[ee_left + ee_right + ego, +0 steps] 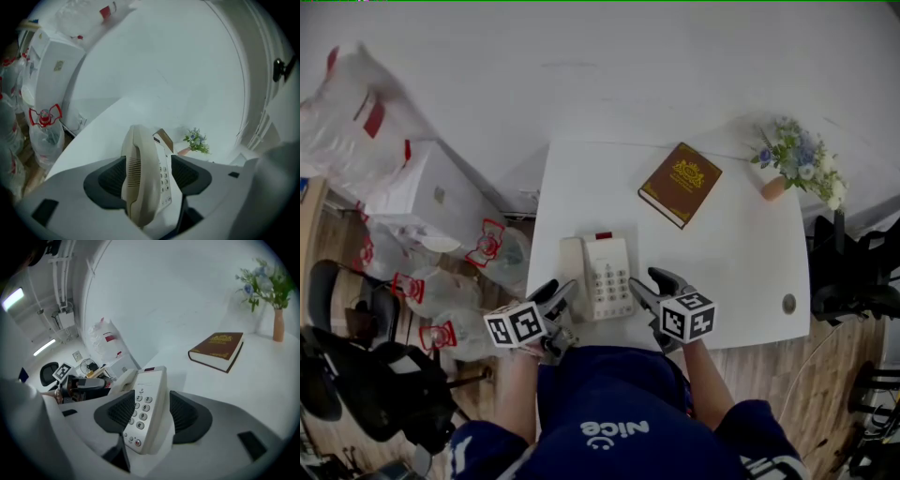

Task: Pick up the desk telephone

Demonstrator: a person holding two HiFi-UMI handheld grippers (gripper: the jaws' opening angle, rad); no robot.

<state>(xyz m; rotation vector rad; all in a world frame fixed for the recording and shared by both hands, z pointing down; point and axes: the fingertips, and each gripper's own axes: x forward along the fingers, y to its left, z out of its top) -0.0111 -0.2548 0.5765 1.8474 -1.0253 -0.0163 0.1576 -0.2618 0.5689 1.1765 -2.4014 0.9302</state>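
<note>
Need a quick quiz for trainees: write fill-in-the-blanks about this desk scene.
1. The phone lies on a ____ table.
2. The book has a ____ cover.
3. The left gripper and right gripper are both ____, not shut.
Missing words: white; brown; open.

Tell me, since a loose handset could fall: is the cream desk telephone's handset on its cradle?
On its cradle: the cream plastic handset sits flush along the left side of the cream push-button desk telephone.
</note>
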